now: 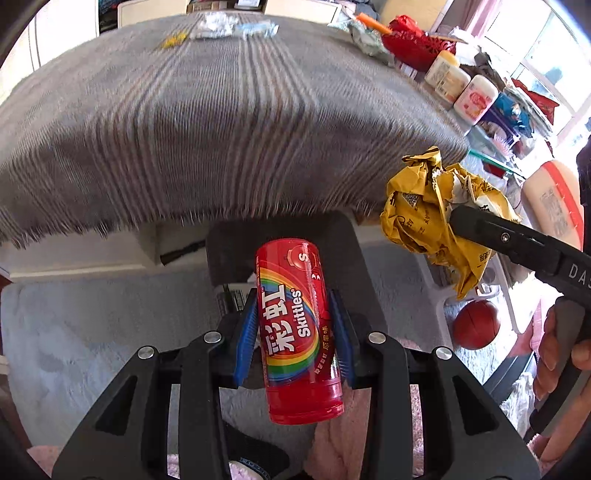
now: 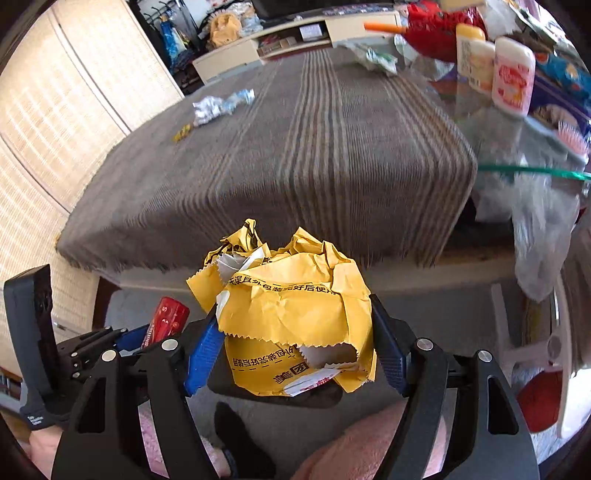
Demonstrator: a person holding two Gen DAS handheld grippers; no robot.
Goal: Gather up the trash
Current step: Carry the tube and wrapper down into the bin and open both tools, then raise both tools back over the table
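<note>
My left gripper (image 1: 295, 325) is shut on a red Skittles tube (image 1: 297, 328), held in the air in front of the table's near edge. The tube also shows in the right wrist view (image 2: 168, 319). My right gripper (image 2: 295, 332) is shut on a crumpled yellow paper bag (image 2: 291, 310), also held in front of the table; the bag shows at the right of the left wrist view (image 1: 439, 214). On the grey striped tablecloth (image 2: 295, 155) at the far side lie a crumpled silver wrapper (image 2: 208, 107), a blue-white wrapper (image 2: 242, 96) and a small yellow wrapper (image 2: 183, 132).
Lotion bottles (image 2: 495, 70), a red bag (image 2: 436, 26) and other clutter stand along the table's right side. A dark chair back (image 1: 280, 240) is below the table's edge. A red ball (image 1: 476, 325) lies on the floor at the right. A low cabinet (image 2: 295, 37) stands behind.
</note>
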